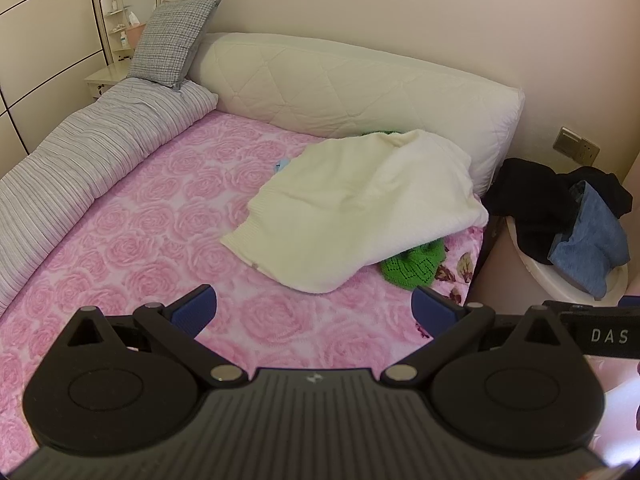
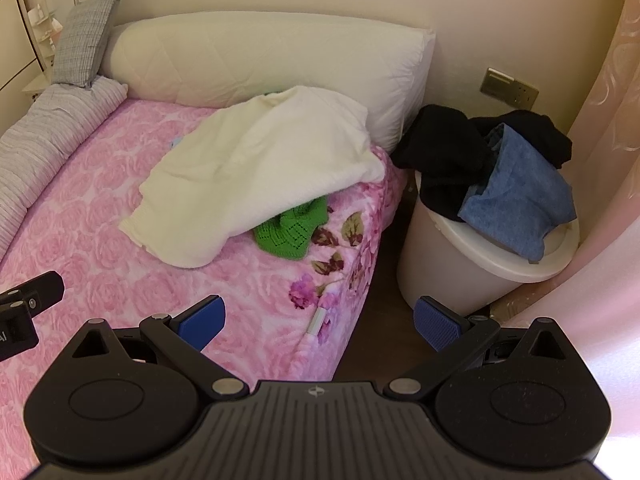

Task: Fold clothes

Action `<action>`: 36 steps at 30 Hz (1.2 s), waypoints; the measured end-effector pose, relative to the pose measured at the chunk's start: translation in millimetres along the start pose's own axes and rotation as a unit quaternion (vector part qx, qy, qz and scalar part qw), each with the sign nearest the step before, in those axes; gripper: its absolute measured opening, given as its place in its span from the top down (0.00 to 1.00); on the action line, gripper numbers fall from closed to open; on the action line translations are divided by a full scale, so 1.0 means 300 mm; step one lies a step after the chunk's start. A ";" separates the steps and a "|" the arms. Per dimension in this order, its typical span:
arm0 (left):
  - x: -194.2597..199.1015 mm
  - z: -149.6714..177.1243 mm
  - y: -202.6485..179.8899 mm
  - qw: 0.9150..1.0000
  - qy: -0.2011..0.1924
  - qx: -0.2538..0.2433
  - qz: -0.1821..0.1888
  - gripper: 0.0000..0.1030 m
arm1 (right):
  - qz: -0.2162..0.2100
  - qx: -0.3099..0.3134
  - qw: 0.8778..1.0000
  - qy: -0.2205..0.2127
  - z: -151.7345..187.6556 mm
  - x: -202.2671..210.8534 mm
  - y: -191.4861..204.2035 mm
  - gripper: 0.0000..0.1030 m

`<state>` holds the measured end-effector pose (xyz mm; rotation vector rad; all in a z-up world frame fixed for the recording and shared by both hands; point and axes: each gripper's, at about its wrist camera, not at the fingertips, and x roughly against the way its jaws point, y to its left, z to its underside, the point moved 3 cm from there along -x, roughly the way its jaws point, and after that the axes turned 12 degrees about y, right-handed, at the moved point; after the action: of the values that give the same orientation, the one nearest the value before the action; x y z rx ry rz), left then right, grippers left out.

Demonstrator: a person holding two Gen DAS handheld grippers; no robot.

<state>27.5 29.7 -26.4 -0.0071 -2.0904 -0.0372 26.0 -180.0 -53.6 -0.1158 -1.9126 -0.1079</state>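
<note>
Clothes lie in two places. On the bed, with its pink rose sheet, a cream sweater is draped loosely near the white headboard cushion, covering most of a green knit whose edge pokes out toward the bed's side. Beside the bed, a white bin holds a black garment and a blue one, heaped over its rim. A small blue scrap peeks from behind the sweater, possibly another garment. The left tool hovers over the sheet with jaws apart, holding nothing; the right tool likewise, spread wide over the bed's edge.
</note>
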 end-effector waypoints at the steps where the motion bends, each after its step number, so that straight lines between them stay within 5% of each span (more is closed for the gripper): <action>1: -0.001 -0.002 0.003 1.000 0.000 0.000 0.000 0.00 | 0.000 0.000 1.000 -0.001 0.000 0.001 0.004 0.00; 22: -0.048 -0.022 0.043 1.000 0.014 -0.004 0.004 0.00 | 0.006 -0.018 1.000 0.009 -0.010 -0.035 0.030 0.00; 36: -0.162 -0.105 0.051 0.999 0.043 0.012 0.015 0.00 | -0.009 -0.009 1.000 0.017 -0.133 -0.139 0.021 0.00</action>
<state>79.2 44.7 -52.7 -0.0218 -2.0049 0.0042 78.1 -180.3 -79.2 -0.1071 -1.8801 -0.1381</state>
